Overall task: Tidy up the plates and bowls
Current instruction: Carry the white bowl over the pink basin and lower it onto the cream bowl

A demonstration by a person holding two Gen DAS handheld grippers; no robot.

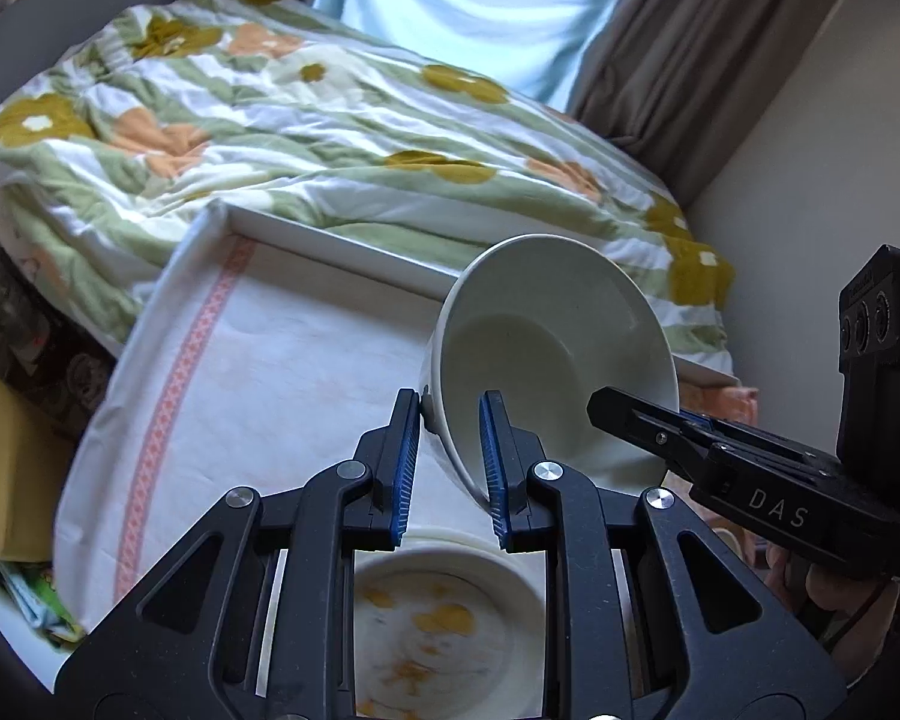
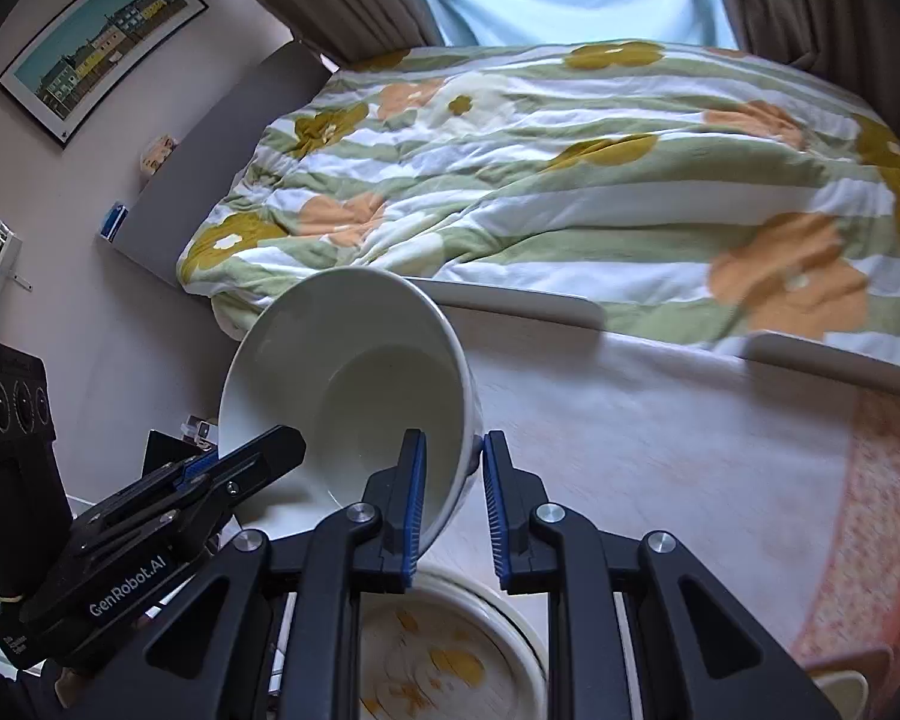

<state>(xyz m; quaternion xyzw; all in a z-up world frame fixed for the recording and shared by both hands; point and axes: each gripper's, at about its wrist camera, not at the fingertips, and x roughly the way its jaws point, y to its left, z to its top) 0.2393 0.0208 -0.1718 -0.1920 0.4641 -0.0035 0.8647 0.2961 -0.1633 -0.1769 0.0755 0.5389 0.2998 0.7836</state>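
Left gripper: jaws nearly closed, clamped on the rim of a plain white bowl, one blue-padded finger outside the wall, the other inside. Right gripper: jaws likewise nearly closed on the opposite rim of the same bowl, one pad inside, one outside. Bowl: held between the two grippers, clear of the surface, tilted so its empty interior faces the cameras. Each gripper appears in the other's view, the right gripper entering from the right side, the left gripper from the left. Beneath the bowl: a round white plate with yellow-orange markings, seen through the gripper frames and in the right view too. Surface: a table under a white cloth with a pink patterned stripe near one edge. Room: a bed directly behind the table, covered by a quilt striped green and white with ochre and orange flowers; grey-brown curtains flanking a pale blue window drape; a framed picture of coloured buildings on the wall. Part of a hand grips the right gripper's handle.
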